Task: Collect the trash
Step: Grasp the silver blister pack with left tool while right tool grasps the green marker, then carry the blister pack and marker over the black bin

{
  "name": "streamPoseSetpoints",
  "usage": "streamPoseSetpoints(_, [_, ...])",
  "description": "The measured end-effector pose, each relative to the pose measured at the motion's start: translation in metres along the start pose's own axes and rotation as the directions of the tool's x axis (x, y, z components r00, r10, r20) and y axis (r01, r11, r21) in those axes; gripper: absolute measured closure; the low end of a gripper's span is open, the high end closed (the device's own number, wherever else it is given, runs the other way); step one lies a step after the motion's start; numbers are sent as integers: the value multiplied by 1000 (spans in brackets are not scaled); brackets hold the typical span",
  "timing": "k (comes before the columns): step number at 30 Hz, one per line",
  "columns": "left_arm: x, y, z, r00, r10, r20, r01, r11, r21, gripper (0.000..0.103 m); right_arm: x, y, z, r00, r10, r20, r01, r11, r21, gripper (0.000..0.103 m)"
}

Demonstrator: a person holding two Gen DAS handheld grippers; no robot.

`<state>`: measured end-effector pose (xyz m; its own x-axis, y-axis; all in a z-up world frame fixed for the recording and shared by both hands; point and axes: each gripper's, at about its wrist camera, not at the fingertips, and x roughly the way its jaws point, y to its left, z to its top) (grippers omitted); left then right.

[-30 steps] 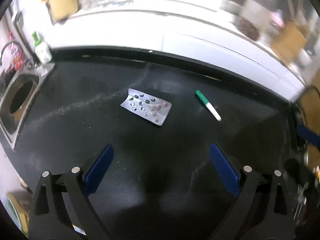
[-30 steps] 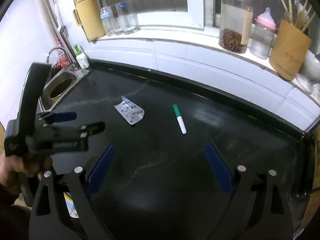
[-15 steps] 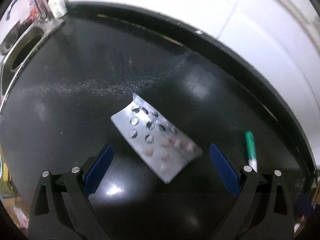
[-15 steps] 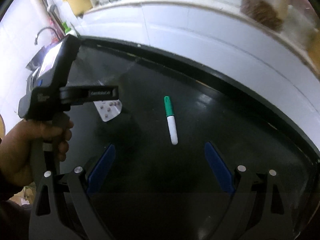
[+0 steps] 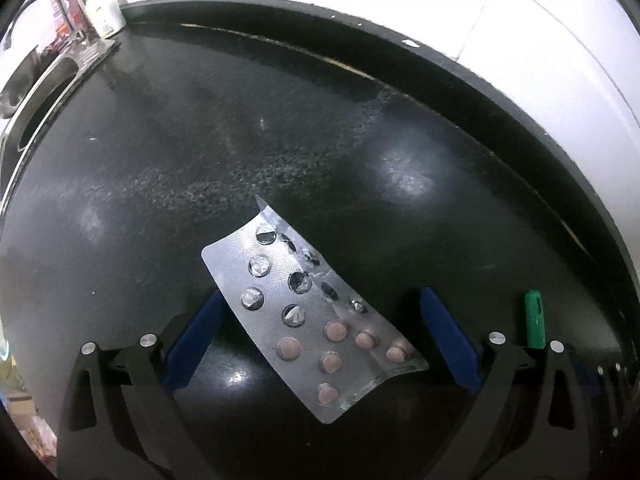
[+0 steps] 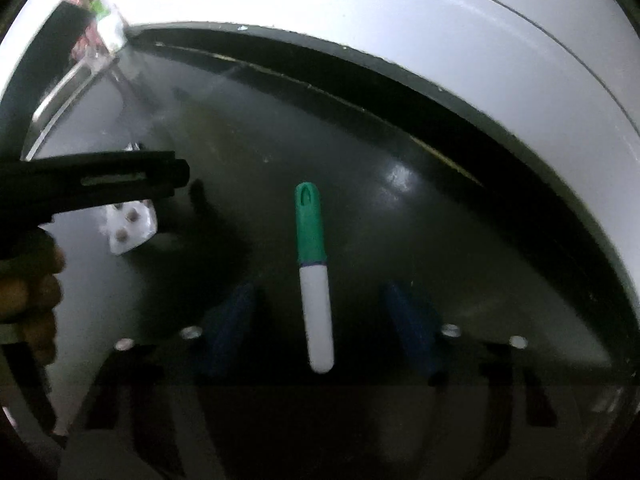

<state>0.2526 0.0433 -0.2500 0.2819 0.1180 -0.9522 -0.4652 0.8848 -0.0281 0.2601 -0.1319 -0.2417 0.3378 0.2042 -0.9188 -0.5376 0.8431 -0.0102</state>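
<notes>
Counter (image 5: 168, 152), mid-span: blister pack (image 5: 308, 316) lying flat between left gripper's (image 5: 320, 344) spread, untouching jaws; marker (image 6: 314, 276) between right gripper's (image 6: 320, 320) closing jaws, both straddled for pickup.

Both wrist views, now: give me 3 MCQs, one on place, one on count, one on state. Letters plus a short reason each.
1. Where does the marker lie in the right wrist view?
A. Between the right gripper's two fingers
B. In the sink
C. On top of the blister pack

2. How many pills are left in the blister pack?
A. None
B. Six
C. Twelve

3. How does the left gripper stand?
A. Shut on the marker
B. Shut on the blister pack
C. Open, with the blister pack lying between its fingers

Answers:
1 A: the marker lies on the black counter in the gap between the blue pads, which are closing but clear of it.
2 B: six pinkish pills show at the near end; the other pockets are burst.
3 C: both blue pads stand wide of the pack.
</notes>
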Motion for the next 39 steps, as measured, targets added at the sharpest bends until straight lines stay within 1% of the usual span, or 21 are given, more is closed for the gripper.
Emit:
streamPoseSetpoints(1, [-2,0,-3,1000,-10,7,10,1000,4,13,-1,1,1,1000,7,6,-7,1000,-4,59])
streamPoseSetpoints(2, [-5,1,-5,1000,-21,23,21,1000,15,22,-1,3,1,1000,8,11,-8,1000,-7,71])
streamPoseSetpoints(3, [-6,2,-6,999,-26,31,26,999,22,32,-1,2,1,1000,8,9,-8,1000,-10,89])
streamPoseSetpoints(5, [-11,1,-6,997,-59,42,58,998,28,43,-1,4,0,1000,13,4,-13,1000,-6,89])
streamPoseSetpoints(6, [-13,3,-7,996,-85,41,84,996,17,51,-1,4,0,1000,19,3,-19,1000,-1,89])
streamPoseSetpoints(7, [-14,6,-6,992,-118,36,118,993,4,54,-2,4,-2,1000,22,2,-22,1000,11,89])
streamPoseSetpoints(8, [-15,8,-5,988,-149,26,149,989,-5,60,-5,4,-4,1000,28,0,-28,999,17,89])
streamPoseSetpoints(9, [-16,7,-5,987,-160,22,160,987,-4,63,-8,5,-6,1000,30,1,-30,999,23,89])
streamPoseSetpoints(10, [-17,6,-5,986,-164,21,164,986,7,65,-10,4,-7,1000,30,2,-30,999,29,89])
streamPoseSetpoints(12, [-20,8,-6,983,-182,18,181,983,21,66,-14,4,-9,999,33,2,-33,999,43,89])
streamPoseSetpoints(14, [-25,10,-8,983,-185,23,184,982,39,66,-21,5,-12,1000,30,7,-30,998,53,89])
streamPoseSetpoints(20, [-57,17,-16,980,-181,88,167,975,145,66,-45,5,-15,999,15,38,-18,997,70,89])
streamPoseSetpoints(24, [-88,22,-26,973,-192,131,159,961,224,66,-70,10,-18,998,0,68,-5,998,68,89])
streamPoseSetpoints(31, [-144,33,-64,961,-211,180,141,930,338,66,-126,33,-34,991,-16,134,7,998,62,89])
streamPoseSetpoints(34, [-158,43,-85,958,-208,200,121,919,375,66,-147,44,-47,987,-16,160,5,998,68,89])
streamPoseSetpoints(37, [-168,52,-103,957,-208,203,116,913,391,66,-169,55,-64,983,-12,181,-1,998,70,89])
streamPoseSetpoints(39, [-175,58,-116,956,-206,208,109,910,399,66,-176,63,-71,982,-11,186,-1,998,64,89])
